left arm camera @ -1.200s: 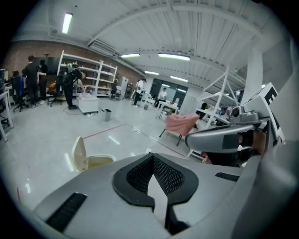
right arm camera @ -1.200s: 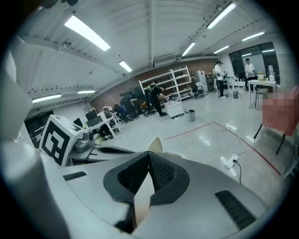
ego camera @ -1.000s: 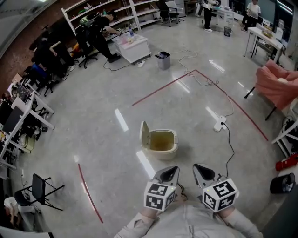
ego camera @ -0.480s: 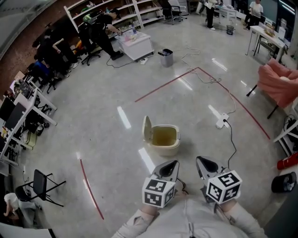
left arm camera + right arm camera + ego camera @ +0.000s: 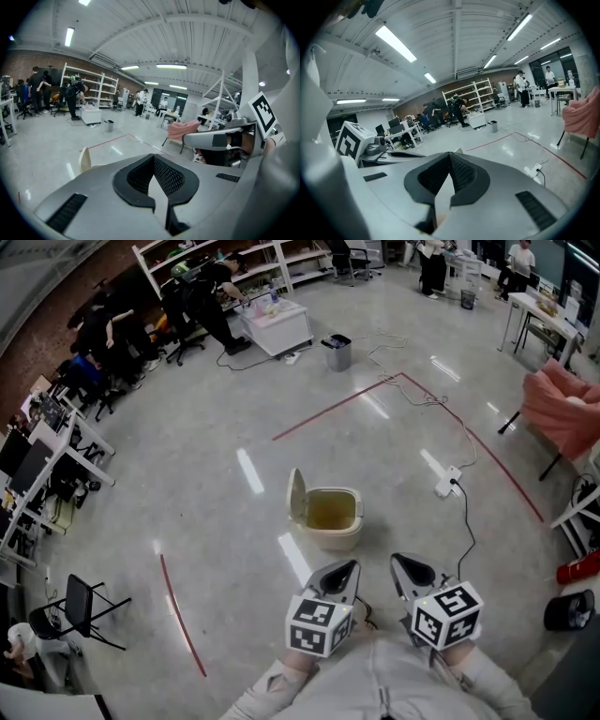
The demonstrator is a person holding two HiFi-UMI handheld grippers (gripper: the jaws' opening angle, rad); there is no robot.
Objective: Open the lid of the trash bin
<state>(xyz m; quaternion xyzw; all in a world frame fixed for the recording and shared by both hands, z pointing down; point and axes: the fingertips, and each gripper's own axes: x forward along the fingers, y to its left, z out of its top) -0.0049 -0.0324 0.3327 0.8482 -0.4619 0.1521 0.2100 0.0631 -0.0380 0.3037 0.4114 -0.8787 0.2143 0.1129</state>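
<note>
A beige trash bin (image 5: 332, 517) stands on the grey floor in the head view. Its lid (image 5: 297, 500) is up, standing upright at the bin's left side, and the inside shows. My left gripper (image 5: 343, 572) and right gripper (image 5: 405, 567) hang close to my body, nearer than the bin and apart from it. Both are shut with nothing between the jaws. In the left gripper view the shut gripper (image 5: 153, 157) fills the frame, with the raised lid (image 5: 84, 159) behind it at left. The right gripper view shows its gripper (image 5: 450, 154) shut as well.
A white power strip (image 5: 443, 488) with a black cable lies right of the bin. Red tape lines (image 5: 326, 412) cross the floor. A small grey bin (image 5: 338, 352) and white cart (image 5: 278, 326) stand far back. A pink-draped chair (image 5: 562, 404) is at right, a folding chair (image 5: 75, 610) at left.
The head view has drifted slightly, so the bin sits a little lower in the frame. The lid stays up and both grippers keep their place near my body.
</note>
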